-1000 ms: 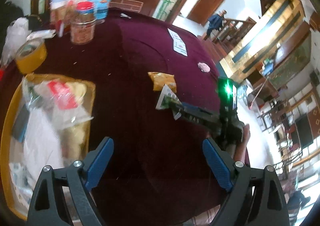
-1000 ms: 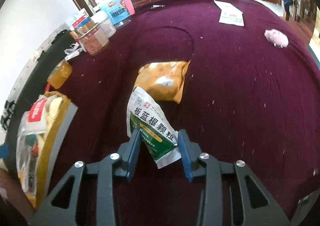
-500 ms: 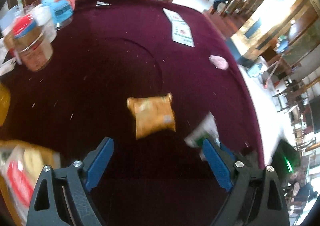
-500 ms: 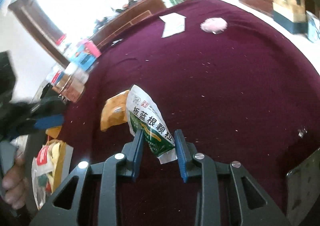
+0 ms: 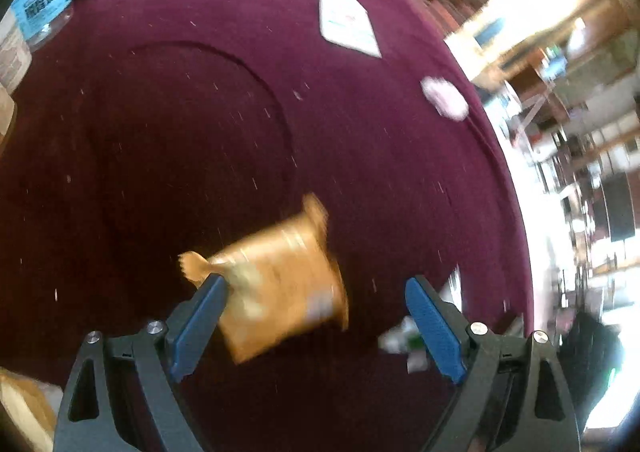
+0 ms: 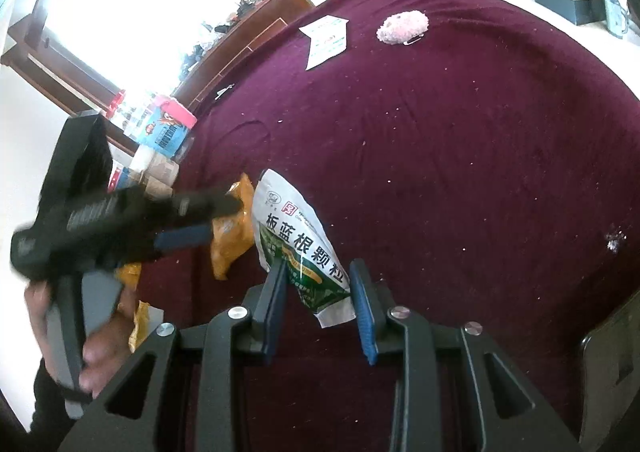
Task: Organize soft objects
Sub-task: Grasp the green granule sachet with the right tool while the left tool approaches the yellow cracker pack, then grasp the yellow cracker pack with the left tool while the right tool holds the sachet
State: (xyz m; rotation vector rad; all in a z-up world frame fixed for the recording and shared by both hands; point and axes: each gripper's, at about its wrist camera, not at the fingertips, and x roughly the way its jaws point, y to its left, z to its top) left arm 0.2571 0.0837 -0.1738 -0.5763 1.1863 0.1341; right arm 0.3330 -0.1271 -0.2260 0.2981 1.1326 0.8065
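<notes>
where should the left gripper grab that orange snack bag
Best by the crimped end seal: the orange bag lies flat on the tablecloth, already between the wide-open left gripper fingers. Come down from above and pinch the flat edge, not the puffy middle.

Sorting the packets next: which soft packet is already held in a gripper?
The green-and-white sachet, pinched by the right gripper. The orange snack bag lies on the tablecloth between the open left gripper fingers, ungrasped.

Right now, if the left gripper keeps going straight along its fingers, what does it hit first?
Most likely the orange snack packet: it lies between the open fingers of the left gripper, nearer the left one. Beyond it, only maroon tablecloth. The frame is blurred, so depth is uncertain.
</notes>
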